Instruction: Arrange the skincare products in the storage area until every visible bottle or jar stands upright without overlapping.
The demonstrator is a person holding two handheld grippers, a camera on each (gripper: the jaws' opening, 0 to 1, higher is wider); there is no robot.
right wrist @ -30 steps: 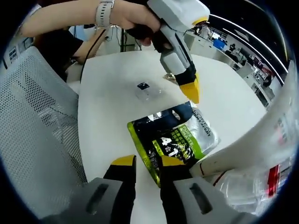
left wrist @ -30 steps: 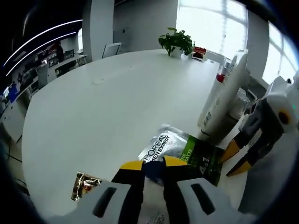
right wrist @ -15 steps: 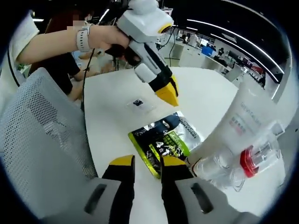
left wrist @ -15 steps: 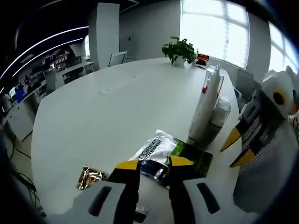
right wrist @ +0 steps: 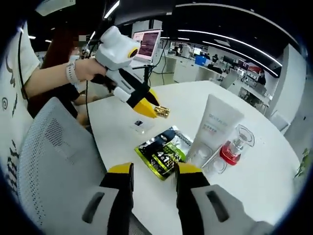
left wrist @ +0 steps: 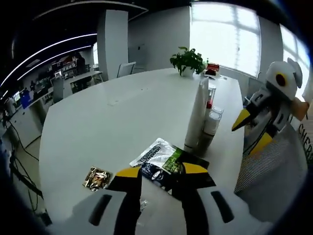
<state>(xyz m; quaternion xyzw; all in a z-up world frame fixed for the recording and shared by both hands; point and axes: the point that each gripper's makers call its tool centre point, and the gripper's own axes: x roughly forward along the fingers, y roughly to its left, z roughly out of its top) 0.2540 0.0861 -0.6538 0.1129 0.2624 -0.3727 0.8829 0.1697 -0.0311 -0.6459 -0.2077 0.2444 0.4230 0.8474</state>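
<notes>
Left gripper view: raised above the near table (left wrist: 98, 127) edge, facing along it toward the windows. Right gripper view: from the opposite side, above a mesh chair (right wrist: 54, 161), facing the office interior. Both share the sachet (left wrist: 164, 161) (right wrist: 164, 154) and tube (left wrist: 197, 115) (right wrist: 212, 129), at middle distance.

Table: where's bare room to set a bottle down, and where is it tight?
Free: the wide white table stretching from the green sachet toward the potted plant, and the patch between the gold packet and the table's near edge. Crowded: the white tube, the clear red-capped bottle and the sachet sit bunched together beside the mesh chair.
</notes>
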